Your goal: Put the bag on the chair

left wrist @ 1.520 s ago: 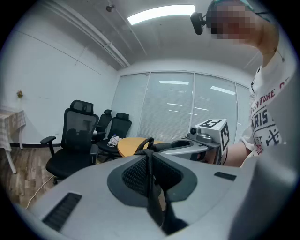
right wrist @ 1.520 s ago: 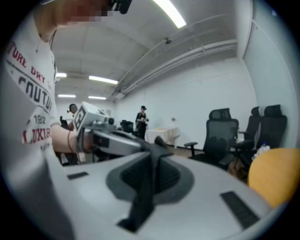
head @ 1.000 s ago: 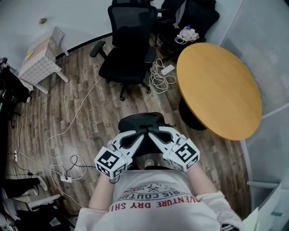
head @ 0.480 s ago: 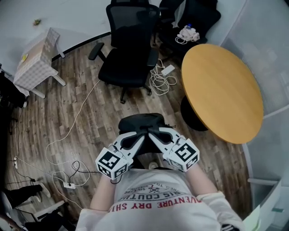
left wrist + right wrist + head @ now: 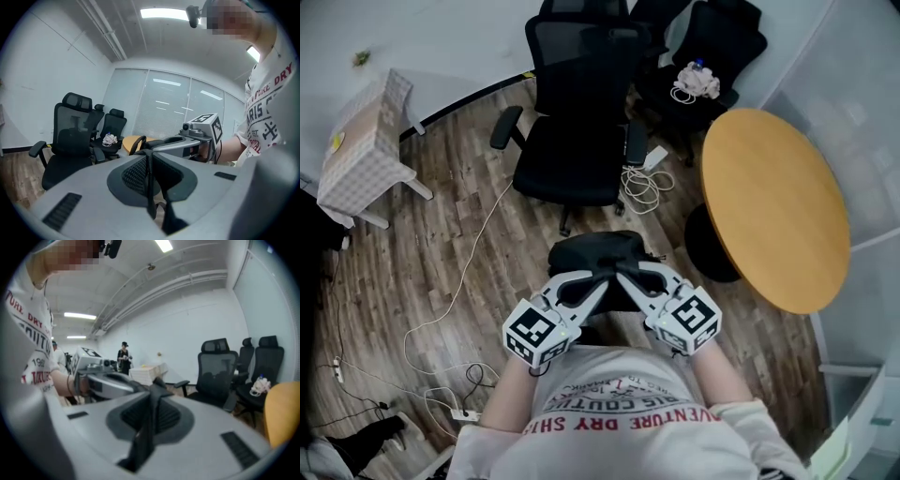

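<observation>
A black bag (image 5: 593,255) hangs over the wooden floor just in front of the person. Both grippers hold it from above by its black straps. My left gripper (image 5: 600,278) is shut on a strap (image 5: 150,187), which shows as a thin black band pinched between the jaws in the left gripper view. Close beside it, my right gripper (image 5: 622,275) is shut on a strap (image 5: 146,430) as well. The black mesh office chair (image 5: 577,122) stands a short way beyond the bag with its seat bare. It also shows as the chair (image 5: 70,140) at the left and the chair (image 5: 218,376) at the right.
A round wooden table (image 5: 773,206) stands to the right. Behind it, a second black chair (image 5: 712,42) holds a white bundle (image 5: 694,80). A small checked table (image 5: 361,141) is at the far left. White cables (image 5: 647,183) and a power strip (image 5: 466,413) lie on the floor.
The person has stepped forward, so the office chair now sits closer and more centred ahead. Both grippers keep the same hold on the bag's straps.
</observation>
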Demonstrator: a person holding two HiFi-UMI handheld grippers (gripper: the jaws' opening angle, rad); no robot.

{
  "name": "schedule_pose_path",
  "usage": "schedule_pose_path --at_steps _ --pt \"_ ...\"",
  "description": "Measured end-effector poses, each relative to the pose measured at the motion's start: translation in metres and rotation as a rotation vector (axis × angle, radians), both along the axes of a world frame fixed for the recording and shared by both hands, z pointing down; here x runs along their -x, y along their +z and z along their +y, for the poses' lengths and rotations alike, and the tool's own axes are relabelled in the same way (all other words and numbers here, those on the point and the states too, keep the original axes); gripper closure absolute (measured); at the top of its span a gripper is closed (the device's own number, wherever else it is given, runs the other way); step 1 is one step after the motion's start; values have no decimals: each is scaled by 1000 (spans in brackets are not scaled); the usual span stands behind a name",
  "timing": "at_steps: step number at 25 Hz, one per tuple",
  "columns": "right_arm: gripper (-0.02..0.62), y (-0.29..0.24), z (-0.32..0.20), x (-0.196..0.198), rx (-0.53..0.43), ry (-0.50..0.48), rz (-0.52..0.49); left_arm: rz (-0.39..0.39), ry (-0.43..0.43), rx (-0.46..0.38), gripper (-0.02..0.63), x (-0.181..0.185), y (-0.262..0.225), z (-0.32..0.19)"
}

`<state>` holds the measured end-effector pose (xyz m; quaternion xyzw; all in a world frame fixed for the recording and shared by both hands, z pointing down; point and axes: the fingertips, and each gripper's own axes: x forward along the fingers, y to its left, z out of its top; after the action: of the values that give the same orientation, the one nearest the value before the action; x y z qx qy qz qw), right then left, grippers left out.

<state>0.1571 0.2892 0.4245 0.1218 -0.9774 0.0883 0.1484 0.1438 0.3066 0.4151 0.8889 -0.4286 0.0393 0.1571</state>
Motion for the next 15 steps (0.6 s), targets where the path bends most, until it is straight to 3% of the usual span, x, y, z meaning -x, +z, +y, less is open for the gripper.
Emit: schedule_pose_path --at_steps 6,15 --pt "551 -11 -37 54 4 53 -7 -10 36 -13 550 53 -10 -35" --pt "551 -8 -119 118 -3 -11 -13 -22 -74 -14 549 118 -9 -123"
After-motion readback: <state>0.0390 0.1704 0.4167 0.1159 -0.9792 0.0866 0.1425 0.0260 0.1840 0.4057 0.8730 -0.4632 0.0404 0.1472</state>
